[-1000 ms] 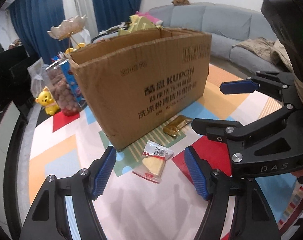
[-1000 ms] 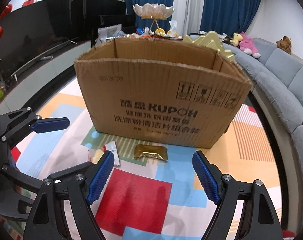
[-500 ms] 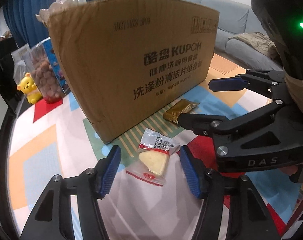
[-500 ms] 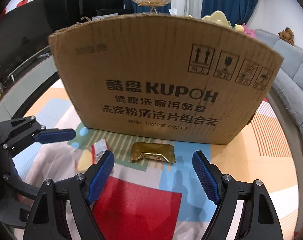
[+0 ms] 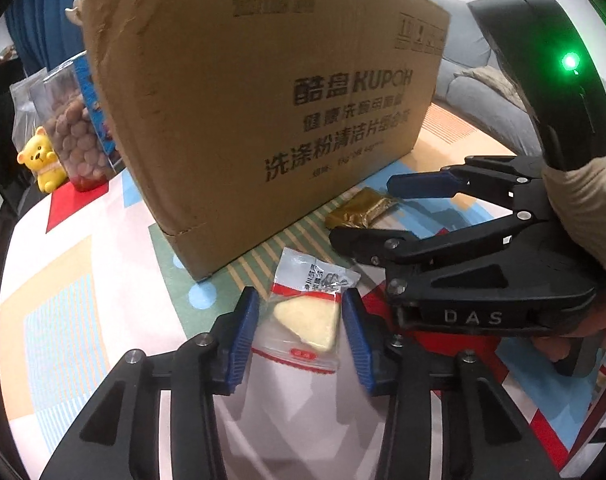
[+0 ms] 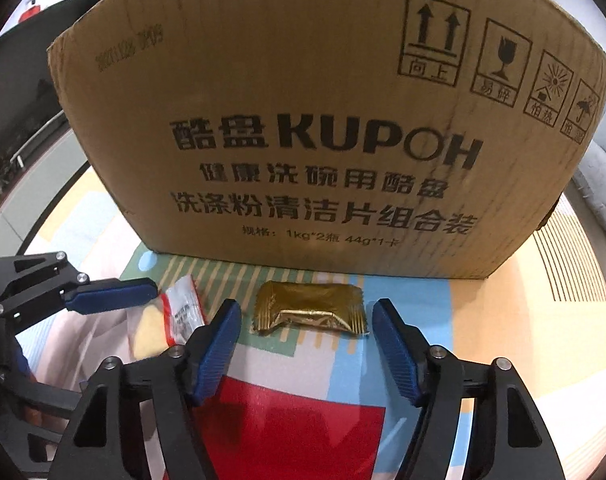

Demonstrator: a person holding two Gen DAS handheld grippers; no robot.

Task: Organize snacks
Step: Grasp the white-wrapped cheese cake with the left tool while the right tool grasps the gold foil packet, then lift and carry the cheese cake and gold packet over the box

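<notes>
Landmark: the cardboard box (image 6: 323, 128) standing on the patterned mat (image 6: 503, 320) — every place below is given from its printed front wall.

Gold snack (image 6: 309, 312): flat on the mat just in front of the box's front wall, near the middle of that wall; its long axis runs along the wall.

Right gripper (image 6: 305, 344): jaws closing, with the gold snack between the blue pads; a gap shows at each crimped end, so no pad presses yet. It comes in square to the box wall, so the pads will meet the packet end to end.

Clear packet (image 5: 307, 312): flat on the mat off the box's nearer front corner, holding a pale yellow wedge; its long axis points toward the box, red-banded end nearest it.

Left gripper (image 5: 301, 332): jaws closing and already narrow, the packet between them; the pads sit at the film edges, and I cannot tell if they press.

Nearer hand: each packet lies straight ahead of its own gripper — the grippers sit just beside each other.

Judgement: both pinches look nearly made; the lift into the box is not yet begun.
</notes>
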